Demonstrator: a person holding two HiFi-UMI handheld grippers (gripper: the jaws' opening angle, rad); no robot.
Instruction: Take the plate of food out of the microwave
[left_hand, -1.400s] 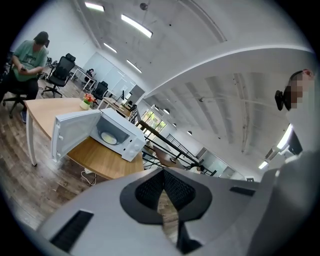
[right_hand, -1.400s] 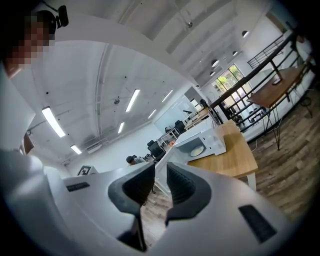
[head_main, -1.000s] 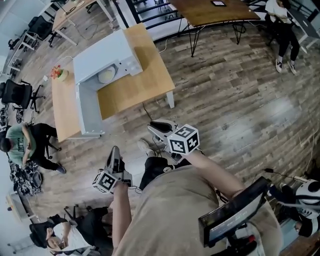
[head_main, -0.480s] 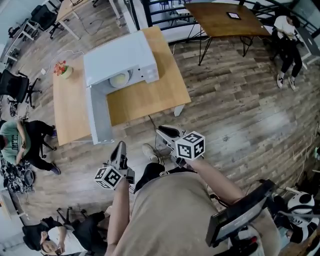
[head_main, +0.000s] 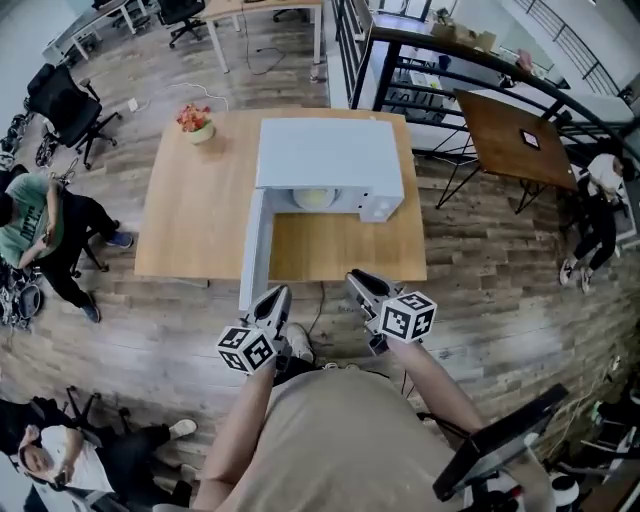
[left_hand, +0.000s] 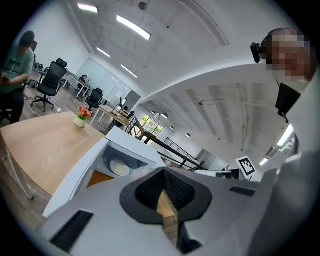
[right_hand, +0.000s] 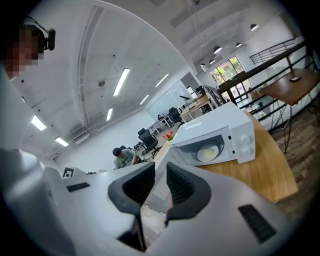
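We hold both grippers low and short of the table (head_main: 190, 235), since the microwave (head_main: 330, 150) is not yet within reach. The left gripper (head_main: 278, 295) has its jaws drawn almost together on nothing, and the right gripper (head_main: 360, 280) is just as narrow and empty. We judge that both must spread before either can take a rim.

The plate (head_main: 313, 198) sits on the floor of the microwave's cavity with something pale on it; what food it is we cannot make out from here.

The door (head_main: 254, 250) stands swung fully out toward us on the left. That bares the mouth, but it puts the door's end just beside the left gripper, where it stands in the way. On the right, the approach over bare tabletop looks free.

A flower pot (head_main: 195, 122) stands near the far left corner, well apart from the microwave. A person (head_main: 35, 215) sits off to the left of the table.
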